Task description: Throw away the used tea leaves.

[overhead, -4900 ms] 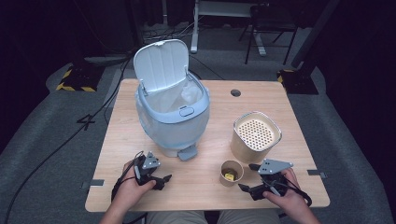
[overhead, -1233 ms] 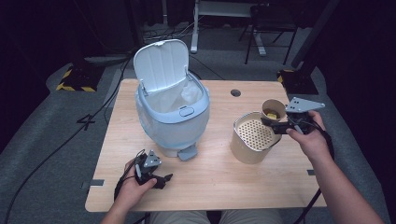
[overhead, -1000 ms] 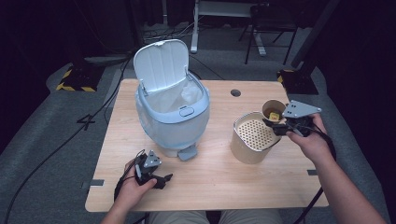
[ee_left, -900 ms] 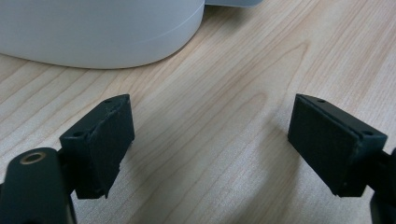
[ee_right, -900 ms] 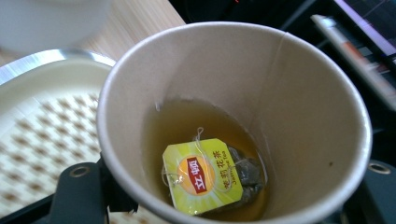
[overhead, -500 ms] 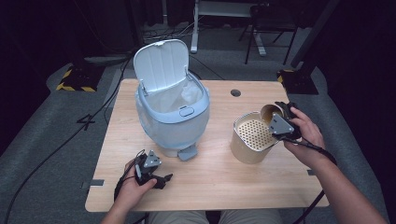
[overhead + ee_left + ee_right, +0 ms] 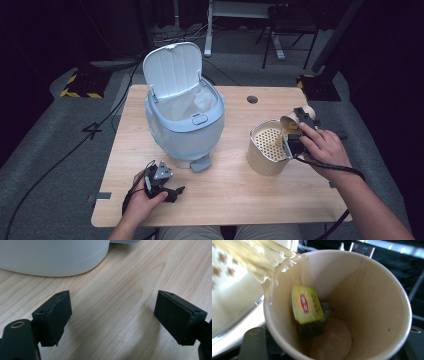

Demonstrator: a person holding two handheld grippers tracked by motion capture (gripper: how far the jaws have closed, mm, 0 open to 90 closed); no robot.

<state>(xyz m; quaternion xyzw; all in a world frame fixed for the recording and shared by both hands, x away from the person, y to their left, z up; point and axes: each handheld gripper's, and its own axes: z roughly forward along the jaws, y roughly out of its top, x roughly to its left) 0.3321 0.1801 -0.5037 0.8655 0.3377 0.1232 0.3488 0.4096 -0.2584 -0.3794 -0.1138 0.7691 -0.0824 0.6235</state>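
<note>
Tipped further since half a second ago: paper cup (image 7: 291,125) now leaning over the rim of the beige canister with a perforated strainer insert (image 7: 270,146), pale tea pouring out in the right gripper view. Carried there from the table's near edge, where it stood some five seconds back.

Largest first. Light wood-grain table (image 7: 230,200), smooth and matt. Pale blue pedal bin (image 7: 184,127), rounded plastic, lid standing open, white liner inside, foot pedal at the near base. Cylindrical canister to its right, rigid-looking, round holes across the insert. Cup held above that rim, clamped in the right gripper (image 7: 295,135), jaws closed on the cup wall. Inside the cup, a soggy tea bag (image 7: 317,325) clinging low down, with a yellow tag (image 7: 306,303) stuck to the wet wall.

Probably light and soft-walled, so easily crushed; best gripped near the stiffer rolled rim, as seems the case. Wet paper likely slippery, the bag apt to slide out with the liquid.

Left gripper (image 7: 165,186) resting low over bare wood near the bin, black pads (image 7: 53,315) wide apart and holding nothing.
</note>
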